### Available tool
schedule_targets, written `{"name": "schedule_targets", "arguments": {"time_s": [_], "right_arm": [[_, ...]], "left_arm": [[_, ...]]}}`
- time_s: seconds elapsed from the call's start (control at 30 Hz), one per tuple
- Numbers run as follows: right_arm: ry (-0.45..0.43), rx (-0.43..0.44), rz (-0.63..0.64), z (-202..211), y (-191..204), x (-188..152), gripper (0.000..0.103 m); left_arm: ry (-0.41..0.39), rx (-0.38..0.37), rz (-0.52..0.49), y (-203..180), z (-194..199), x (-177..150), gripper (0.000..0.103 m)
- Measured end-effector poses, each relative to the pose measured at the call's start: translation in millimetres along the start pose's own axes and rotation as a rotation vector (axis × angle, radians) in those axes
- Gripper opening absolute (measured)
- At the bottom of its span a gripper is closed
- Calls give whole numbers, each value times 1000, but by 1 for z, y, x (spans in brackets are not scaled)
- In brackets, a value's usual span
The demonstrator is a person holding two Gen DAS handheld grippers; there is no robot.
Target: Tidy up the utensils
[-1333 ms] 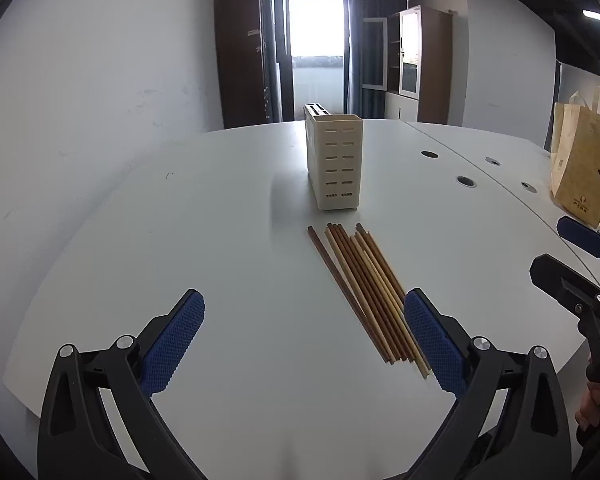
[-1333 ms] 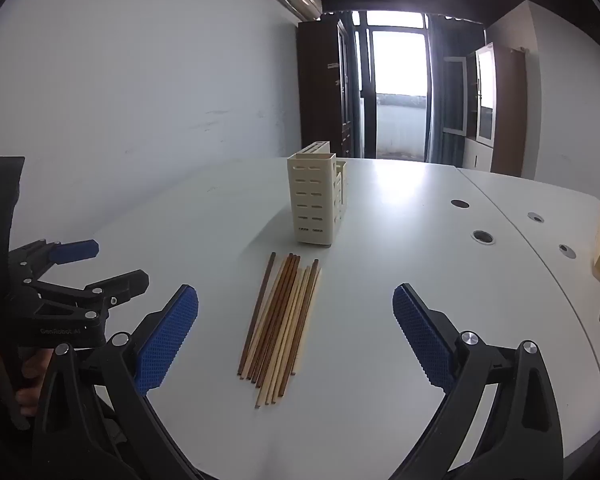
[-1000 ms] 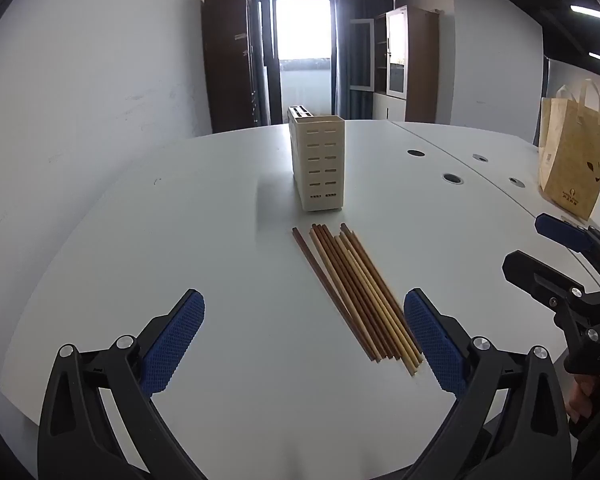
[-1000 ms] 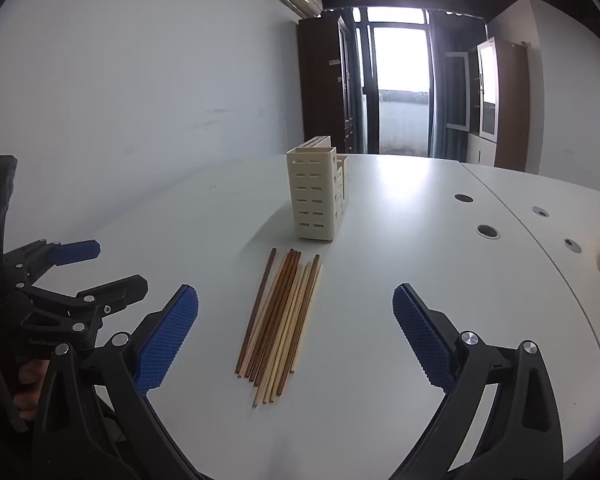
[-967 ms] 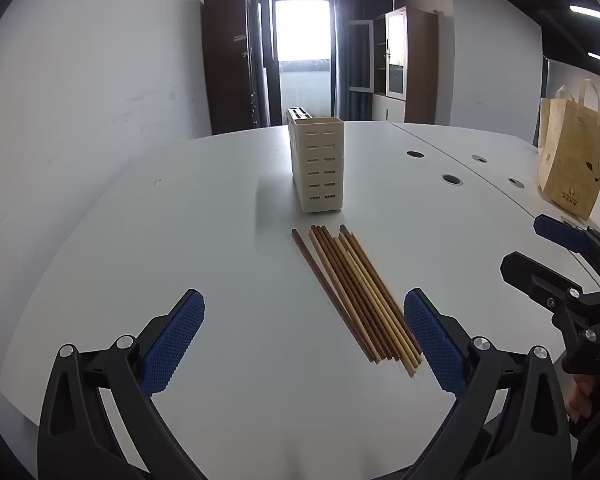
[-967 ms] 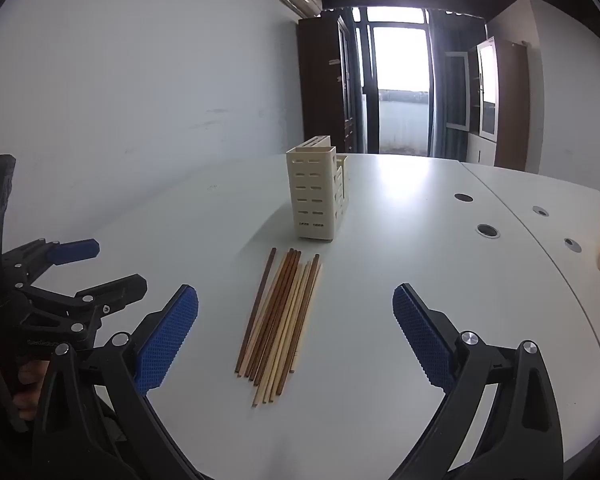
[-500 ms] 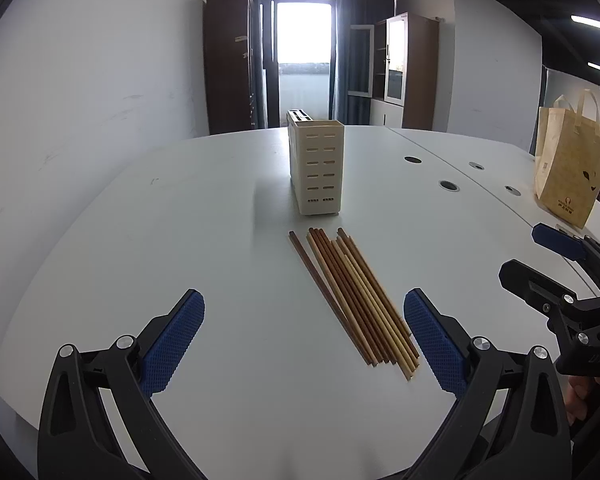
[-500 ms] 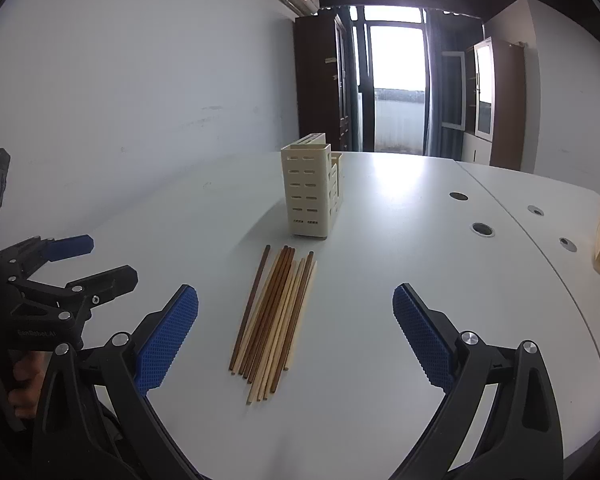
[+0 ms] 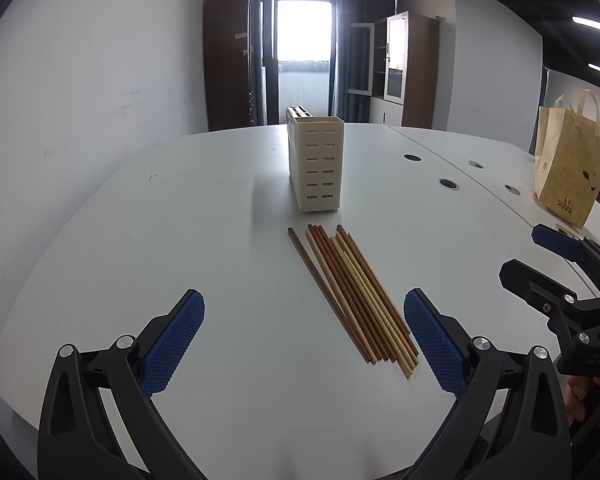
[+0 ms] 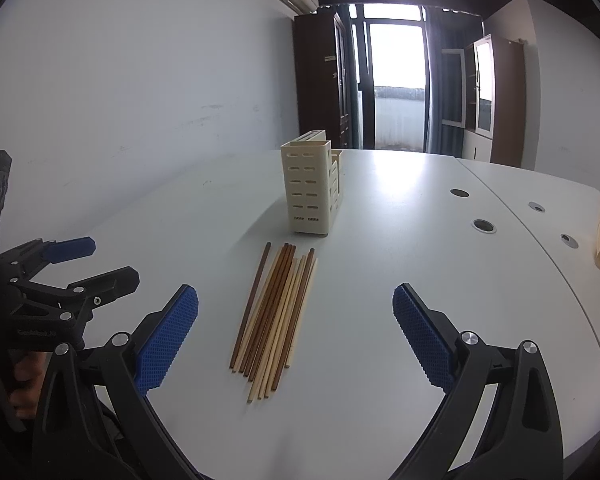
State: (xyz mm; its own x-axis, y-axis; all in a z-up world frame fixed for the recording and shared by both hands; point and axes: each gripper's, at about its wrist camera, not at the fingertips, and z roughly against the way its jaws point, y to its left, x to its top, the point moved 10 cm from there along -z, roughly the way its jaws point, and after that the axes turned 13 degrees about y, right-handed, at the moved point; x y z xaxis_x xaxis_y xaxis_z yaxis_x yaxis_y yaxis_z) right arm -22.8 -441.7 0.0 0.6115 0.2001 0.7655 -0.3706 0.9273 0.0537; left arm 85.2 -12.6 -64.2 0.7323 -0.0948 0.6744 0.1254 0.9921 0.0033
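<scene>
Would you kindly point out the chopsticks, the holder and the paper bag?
chopsticks (image 10: 274, 316): right wrist view, middle of the bundle.
holder (image 9: 318, 168): left wrist view, slotted front wall.
paper bag (image 9: 572, 172): left wrist view, front face.

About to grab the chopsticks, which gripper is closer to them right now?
Right, marginally. The chopsticks lie between the right gripper fingers; the left gripper has them by its right finger.

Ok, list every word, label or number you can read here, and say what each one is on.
"DAS": on the body of the right tongs, seen from the left wrist.
"Genrobot.AI": on the body of the left tongs; blurred, so this reading is unsure.
On the paper bag: a red logo with small print beneath, too small to read.
On the utensil holder and the chopsticks: none.
</scene>
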Motion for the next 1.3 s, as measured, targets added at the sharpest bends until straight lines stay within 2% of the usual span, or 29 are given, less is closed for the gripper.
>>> {"name": "schedule_targets", "arguments": {"time_s": [1.3], "right_arm": [[11,7,-9,-6,2,-1,99]], "left_arm": [[14,6,2,1,-4,-4,97]]}}
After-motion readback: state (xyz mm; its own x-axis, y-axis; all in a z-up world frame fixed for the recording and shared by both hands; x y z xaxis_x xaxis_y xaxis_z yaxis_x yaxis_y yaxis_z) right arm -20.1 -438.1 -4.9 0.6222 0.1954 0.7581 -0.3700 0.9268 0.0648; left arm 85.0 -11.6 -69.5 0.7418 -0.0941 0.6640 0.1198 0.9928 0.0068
